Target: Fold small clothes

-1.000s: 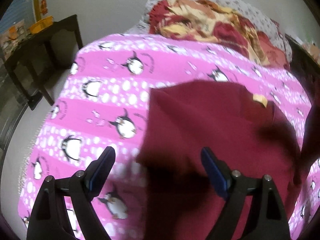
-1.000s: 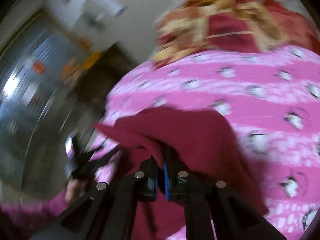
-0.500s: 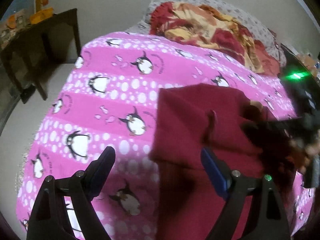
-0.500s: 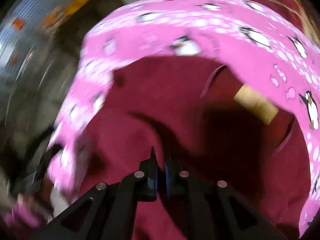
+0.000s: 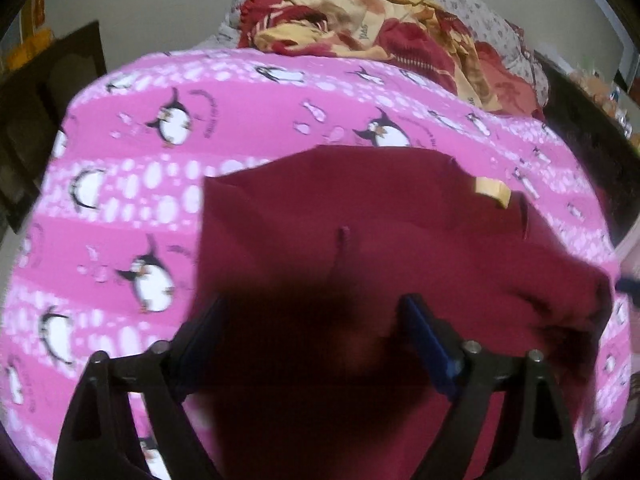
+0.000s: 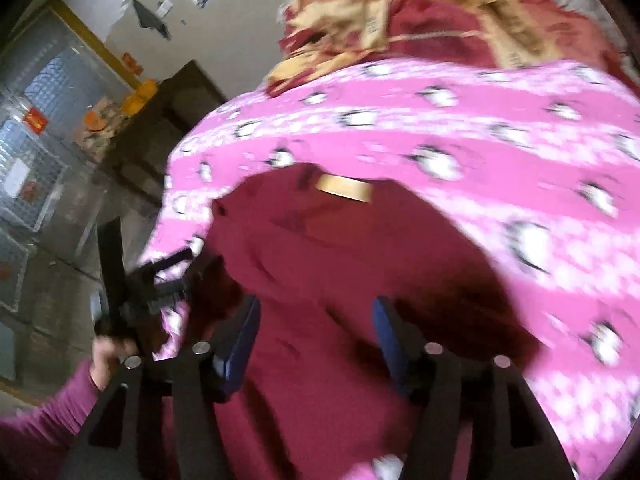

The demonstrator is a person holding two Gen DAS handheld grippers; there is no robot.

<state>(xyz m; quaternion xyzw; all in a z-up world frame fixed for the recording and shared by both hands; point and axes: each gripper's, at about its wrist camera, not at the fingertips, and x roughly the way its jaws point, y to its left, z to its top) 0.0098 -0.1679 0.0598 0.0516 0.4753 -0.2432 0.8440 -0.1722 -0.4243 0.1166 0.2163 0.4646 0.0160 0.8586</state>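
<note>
A dark red garment point(image 5: 360, 232) lies partly folded on a pink penguin-print bedsheet point(image 5: 132, 200). A tan label point(image 5: 490, 190) shows near its far right edge. My left gripper point(image 5: 312, 312) is open and empty, just above the garment's near part. In the right wrist view the same garment point(image 6: 344, 264) and label point(image 6: 346, 187) show. My right gripper point(image 6: 316, 316) is open and empty over the garment. The left gripper point(image 6: 160, 276) and the hand holding it appear at the garment's left edge.
A red and yellow blanket point(image 5: 372, 20) is heaped at the far end of the bed. A dark wooden table point(image 6: 168, 116) stands left of the bed by the wall. The bed's left edge drops to the floor point(image 6: 52, 280).
My right gripper was shut on the garment's fabric and has opened and let it go. The garment now lies flatter on the sheet. My left gripper has moved over the garment, still open.
</note>
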